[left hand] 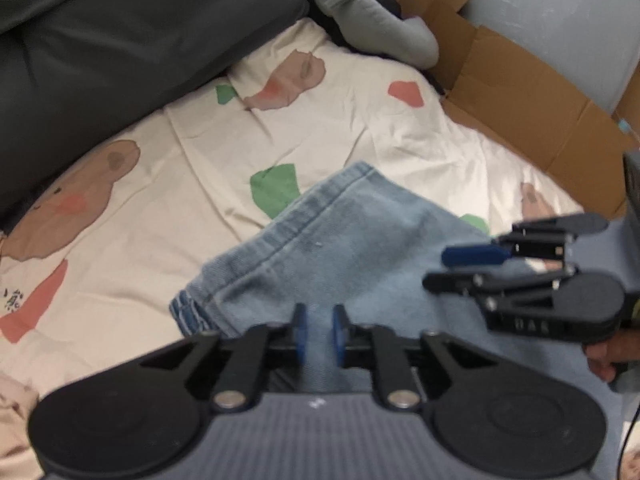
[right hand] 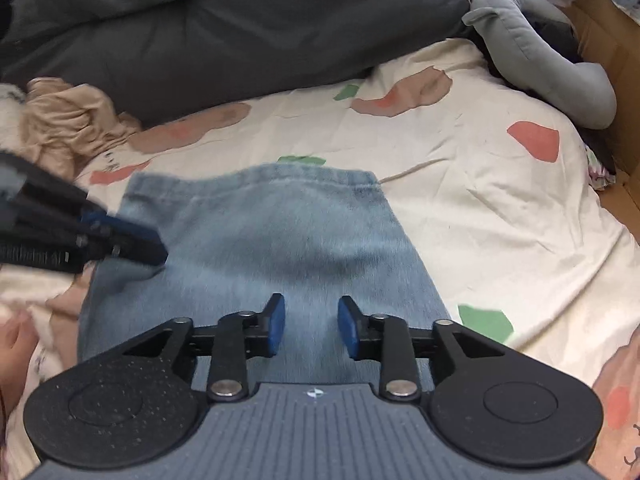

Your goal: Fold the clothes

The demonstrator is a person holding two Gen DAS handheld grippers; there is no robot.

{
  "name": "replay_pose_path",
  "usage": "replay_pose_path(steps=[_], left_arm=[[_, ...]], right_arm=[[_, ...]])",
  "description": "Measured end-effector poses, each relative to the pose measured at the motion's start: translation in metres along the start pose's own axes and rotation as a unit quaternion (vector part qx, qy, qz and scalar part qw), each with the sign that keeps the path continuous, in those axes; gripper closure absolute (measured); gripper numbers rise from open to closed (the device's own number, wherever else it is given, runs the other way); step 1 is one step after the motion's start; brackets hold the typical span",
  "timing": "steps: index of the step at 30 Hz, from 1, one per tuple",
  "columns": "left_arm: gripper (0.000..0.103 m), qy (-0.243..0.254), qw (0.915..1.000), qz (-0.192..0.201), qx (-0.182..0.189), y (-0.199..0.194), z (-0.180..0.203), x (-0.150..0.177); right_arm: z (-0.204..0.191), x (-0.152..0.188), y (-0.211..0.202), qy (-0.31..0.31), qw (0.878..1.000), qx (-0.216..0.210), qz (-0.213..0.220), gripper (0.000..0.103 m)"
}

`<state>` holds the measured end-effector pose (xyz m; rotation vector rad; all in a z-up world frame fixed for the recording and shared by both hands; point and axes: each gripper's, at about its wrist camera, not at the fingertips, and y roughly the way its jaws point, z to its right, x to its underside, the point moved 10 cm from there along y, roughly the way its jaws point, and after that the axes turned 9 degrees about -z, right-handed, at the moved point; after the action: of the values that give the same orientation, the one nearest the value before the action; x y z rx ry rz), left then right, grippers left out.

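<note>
Hovering both tools, left tool (left hand: 319,332) and right tool (right hand: 311,330), fingers apart, over the jeans (right hand: 260,248); I judge denim heavy, limp; grip hem corners.

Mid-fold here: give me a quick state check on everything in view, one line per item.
jeans: lying flat on the bedsheet, folded, hem away from the grippers
left gripper: slightly open, over the denim, gripping nothing
right gripper: open, above the denim
beige garment: crumpled, unfolded
cardboard box: flaps open
</note>
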<state>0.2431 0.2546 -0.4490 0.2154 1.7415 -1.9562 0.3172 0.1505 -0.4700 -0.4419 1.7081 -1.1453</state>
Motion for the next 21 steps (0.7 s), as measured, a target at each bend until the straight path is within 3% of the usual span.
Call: replay_pose_path(steps=[2,8,21], left_arm=[[0.073,-0.001,1.0000,0.003,0.006,-0.005,0.005,0.001],[0.073,0.019,0.9997,-0.013,0.006,0.004,0.013,0.004],[0.075,0.064,0.9972,-0.030,-0.026,0.014,0.014,0.009]], right_arm=[[0.000,0.011,-0.005,-0.008,1.000,-0.005,-0.004,0.061],[-0.001,0.044,-0.013,-0.030,0.999,-0.012,-0.011,0.057],[0.030,0.099,-0.043,-0.043,0.998,0.029,-0.027,0.043]])
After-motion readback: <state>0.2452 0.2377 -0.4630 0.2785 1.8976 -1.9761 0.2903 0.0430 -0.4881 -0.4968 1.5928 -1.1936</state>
